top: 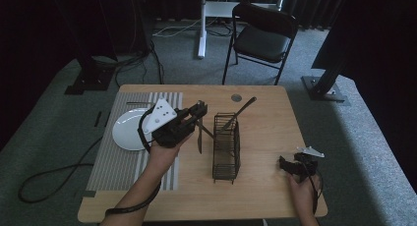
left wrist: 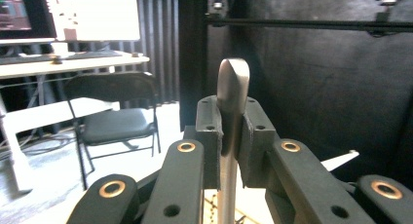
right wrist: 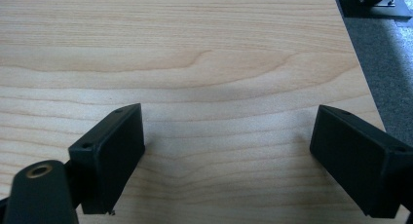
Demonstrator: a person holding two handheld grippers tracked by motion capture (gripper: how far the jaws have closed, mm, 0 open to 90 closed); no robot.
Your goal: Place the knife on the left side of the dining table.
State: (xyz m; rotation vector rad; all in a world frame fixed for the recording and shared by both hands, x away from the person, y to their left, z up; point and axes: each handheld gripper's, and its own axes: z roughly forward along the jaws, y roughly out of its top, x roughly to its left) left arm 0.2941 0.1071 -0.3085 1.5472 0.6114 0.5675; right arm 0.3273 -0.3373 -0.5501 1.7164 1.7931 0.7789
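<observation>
Beside the wire caddy (top: 226, 146) – one utensil (top: 237, 115) inside – left claw (top: 198, 111) grips a knife (left wrist: 231, 136); right claw (right wrist: 229, 160) gapes

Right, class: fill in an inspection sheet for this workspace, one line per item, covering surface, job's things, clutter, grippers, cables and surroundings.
Surface: wooden table, striped mat on its left part.
Job's things: wire rack with one utensil leaning in it; white plate on the mat; knife.
Clutter: nothing seen.
Grippers: left gripper shut on the knife; right gripper open over bare wood.
Cables: black cable on the floor, left.
Surroundings: folding chair, grey carpet.
</observation>
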